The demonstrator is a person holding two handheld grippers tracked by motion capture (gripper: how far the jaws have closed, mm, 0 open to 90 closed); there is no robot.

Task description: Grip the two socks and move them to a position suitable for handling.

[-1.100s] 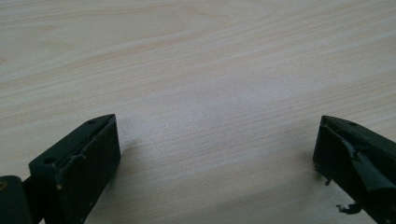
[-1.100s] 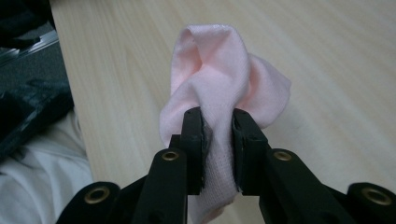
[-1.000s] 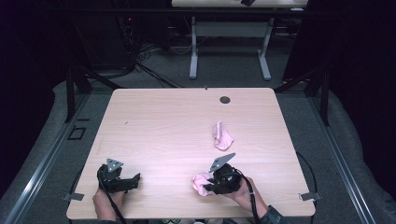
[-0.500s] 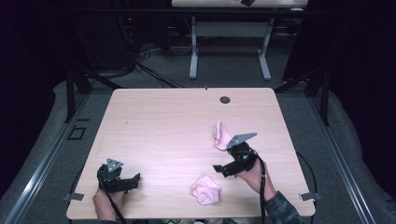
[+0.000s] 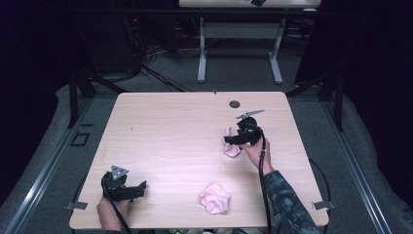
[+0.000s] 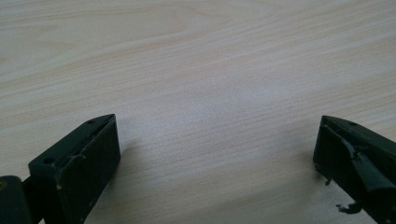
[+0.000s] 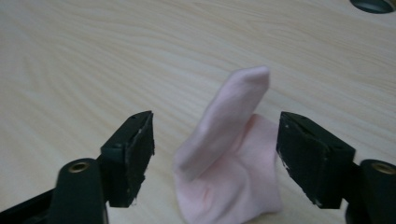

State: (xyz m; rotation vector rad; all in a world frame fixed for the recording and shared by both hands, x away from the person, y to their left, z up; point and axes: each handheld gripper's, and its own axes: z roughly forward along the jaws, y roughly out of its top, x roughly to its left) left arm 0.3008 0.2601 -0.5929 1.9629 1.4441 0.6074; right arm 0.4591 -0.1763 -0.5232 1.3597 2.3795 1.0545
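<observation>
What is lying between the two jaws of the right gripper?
In the right gripper view, a pink cloth stands bunched between the open jaws of the right gripper, touching neither; bare table lies around it.

The high view looks forward and down over the whole surface (image 5: 170, 141) from far off. Each gripper view rides low and close, looking out between its own fingers; the right one shares the pink cloth (image 7: 231, 154) (image 5: 232, 146) with the high view.
</observation>
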